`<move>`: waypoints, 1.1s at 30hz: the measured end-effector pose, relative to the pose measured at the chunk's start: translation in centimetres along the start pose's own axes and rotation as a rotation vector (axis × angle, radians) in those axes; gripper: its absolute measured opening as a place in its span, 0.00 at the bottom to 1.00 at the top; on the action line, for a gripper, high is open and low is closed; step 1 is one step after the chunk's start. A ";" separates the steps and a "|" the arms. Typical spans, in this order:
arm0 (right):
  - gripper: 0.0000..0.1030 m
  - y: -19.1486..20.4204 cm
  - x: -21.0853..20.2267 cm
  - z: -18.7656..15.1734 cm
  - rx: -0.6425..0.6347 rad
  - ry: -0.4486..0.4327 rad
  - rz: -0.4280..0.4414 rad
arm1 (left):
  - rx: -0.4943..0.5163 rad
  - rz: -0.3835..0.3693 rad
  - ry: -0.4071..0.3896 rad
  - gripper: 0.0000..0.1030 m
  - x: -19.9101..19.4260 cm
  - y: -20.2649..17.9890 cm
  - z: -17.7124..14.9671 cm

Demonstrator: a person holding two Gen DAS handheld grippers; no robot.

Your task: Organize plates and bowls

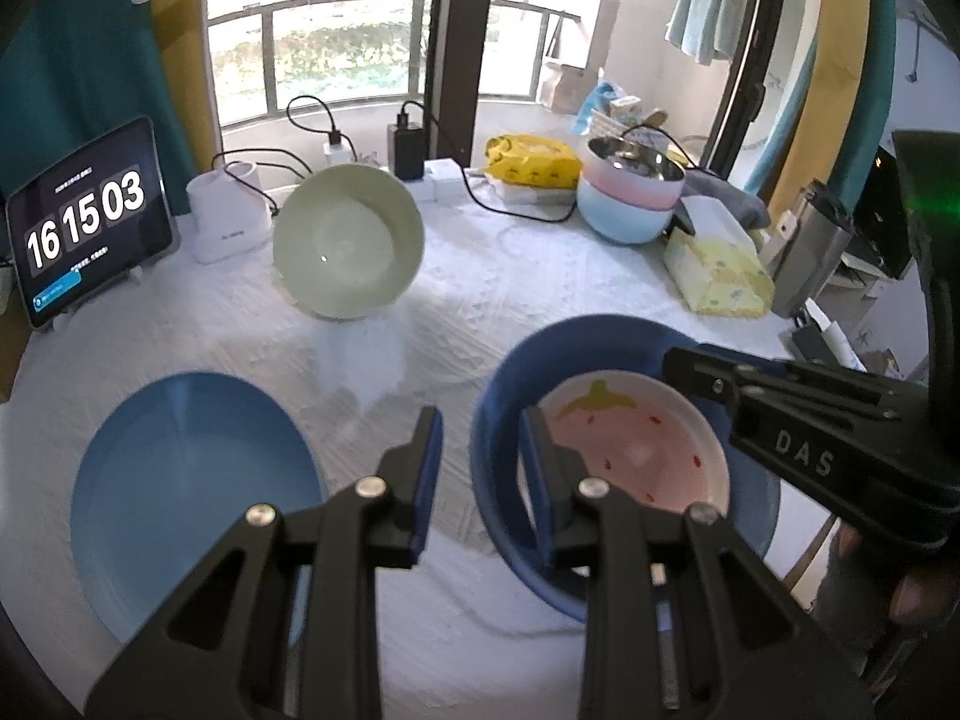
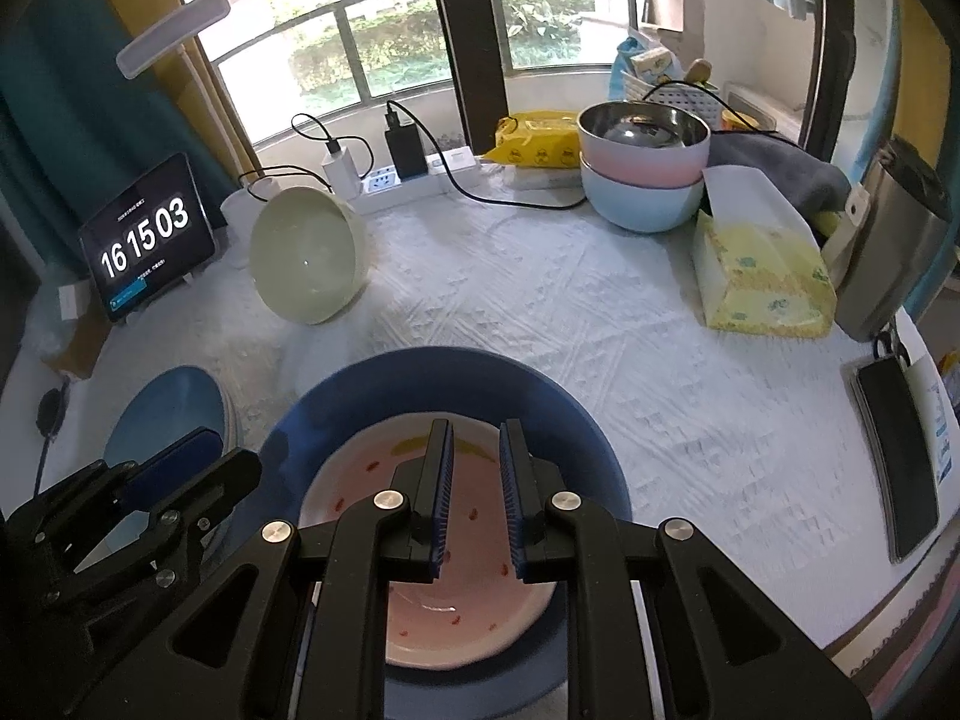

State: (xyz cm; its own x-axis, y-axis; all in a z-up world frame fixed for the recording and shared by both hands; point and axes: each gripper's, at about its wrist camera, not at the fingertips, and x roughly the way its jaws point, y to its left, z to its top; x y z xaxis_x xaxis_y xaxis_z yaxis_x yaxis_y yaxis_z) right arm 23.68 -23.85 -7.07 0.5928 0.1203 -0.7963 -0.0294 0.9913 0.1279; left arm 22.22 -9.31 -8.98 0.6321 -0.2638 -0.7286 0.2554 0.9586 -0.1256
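1. The dark blue bowl (image 2: 336, 414) sits on the white tablecloth (image 2: 600, 330) and serves as the landmark; the pink strawberry dish (image 2: 360, 480) lies inside it.
2. The right gripper (image 2: 474, 498) hovers over that dish, jaws narrowly apart, holding nothing.
3. The left gripper (image 1: 480, 468) stands at the bowl's left rim, jaws parted and empty.
4. The light blue plate (image 1: 192, 492) lies left of the bowl.
5. The pale green bowl (image 1: 348, 240) stands tilted on edge, beyond the bowl to the left.

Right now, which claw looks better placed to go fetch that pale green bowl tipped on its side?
Probably the left claw: it is open and empty, with the green bowl ahead of it. The right claw hangs over the pink bowl inside the blue bowl.
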 end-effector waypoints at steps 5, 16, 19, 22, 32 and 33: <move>0.16 1.1 0.2 0.6 -0.018 0.000 0.011 | -0.011 0.013 -0.012 0.27 0.1 1.0 0.5; 0.16 2.9 1.0 1.7 -0.051 -0.003 0.025 | -0.030 0.044 -0.035 0.28 0.4 3.2 1.6; 0.16 3.3 1.3 2.2 -0.060 -0.003 0.025 | -0.035 0.049 -0.040 0.28 0.6 3.7 1.9; 0.16 3.8 1.5 2.7 -0.071 -0.006 0.027 | -0.041 0.052 -0.041 0.28 0.8 4.1 2.2; 0.16 5.1 2.4 4.6 -0.117 -0.025 0.037 | -0.056 0.077 -0.060 0.28 1.3 5.9 3.5; 0.16 5.2 2.5 4.8 -0.119 -0.026 0.037 | -0.059 0.080 -0.065 0.28 1.4 6.1 3.7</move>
State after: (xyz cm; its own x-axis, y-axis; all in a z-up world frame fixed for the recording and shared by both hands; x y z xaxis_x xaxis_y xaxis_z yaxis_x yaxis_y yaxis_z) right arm 28.86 -18.67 -5.60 0.6100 0.1572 -0.7766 -0.1459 0.9857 0.0849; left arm 27.37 -4.20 -8.25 0.6950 -0.1909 -0.6932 0.1598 0.9810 -0.1099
